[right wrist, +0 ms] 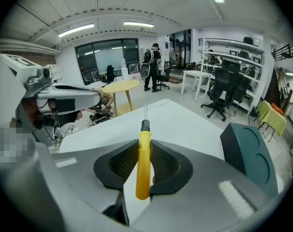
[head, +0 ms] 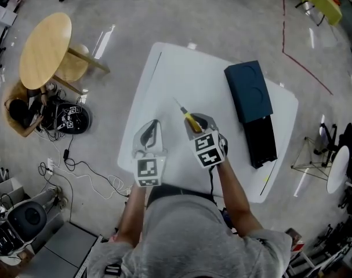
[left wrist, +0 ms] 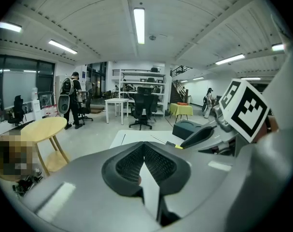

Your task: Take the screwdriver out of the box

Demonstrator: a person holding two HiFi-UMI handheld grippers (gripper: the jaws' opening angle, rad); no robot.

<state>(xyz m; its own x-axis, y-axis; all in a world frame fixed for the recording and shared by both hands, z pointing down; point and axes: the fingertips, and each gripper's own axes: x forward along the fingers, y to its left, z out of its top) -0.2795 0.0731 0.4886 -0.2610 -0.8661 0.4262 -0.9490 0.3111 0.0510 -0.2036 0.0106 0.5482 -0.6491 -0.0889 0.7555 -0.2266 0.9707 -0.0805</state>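
Right claw [right wrist: 145, 146] clamped on screwdriver [right wrist: 144, 170]; left claw [left wrist: 144, 148] together; box [head: 249, 91] on white table [head: 181, 80], grey floor [head: 135, 16]

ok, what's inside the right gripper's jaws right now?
A yellow-handled screwdriver, clamped between the pads of the right gripper, with its metal shaft pointing out over the white table. The pads cover the handle's sides. Nothing else shows between them.

Screwdriver [right wrist: 144, 173] handle partly hidden between right gripper [right wrist: 144, 149] pads, box [right wrist: 246, 158] lower part behind gripper body
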